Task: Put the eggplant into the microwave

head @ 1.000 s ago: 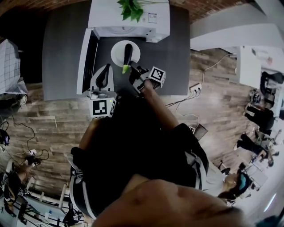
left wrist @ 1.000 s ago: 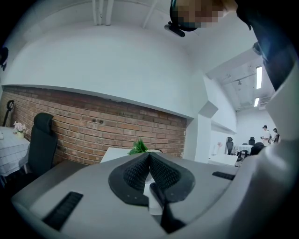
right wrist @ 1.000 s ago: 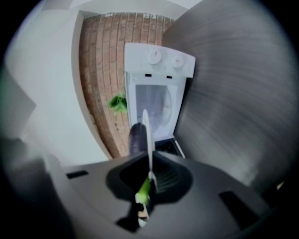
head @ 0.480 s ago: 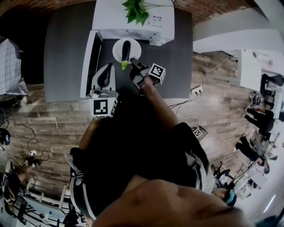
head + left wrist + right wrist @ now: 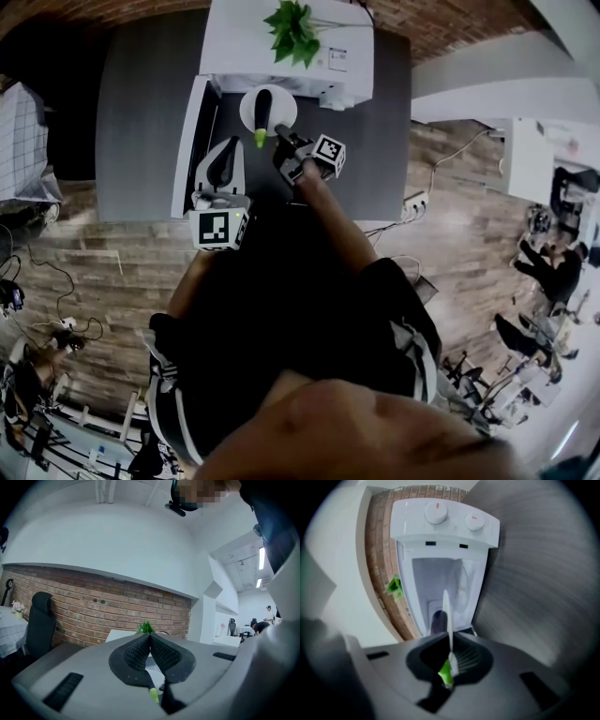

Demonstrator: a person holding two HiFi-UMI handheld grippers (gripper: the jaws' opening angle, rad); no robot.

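Note:
A dark purple eggplant with a green stem lies on a small white plate. My right gripper is shut on the plate's near rim and holds it just in front of the open white microwave. In the right gripper view the plate is edge-on between the jaws, with the eggplant on its left face, the stem by the pads and the cavity ahead. My left gripper is shut and empty beside the door; its pads meet.
The microwave stands on a dark grey counter against a brick wall. A green plant sits on top of it. The door swings out to the left, next to my left gripper. A wooden floor with cables lies below the counter.
The right gripper has carried the plate and eggplant closer to the microwave's opening. The left gripper has shifted slightly and stays shut.

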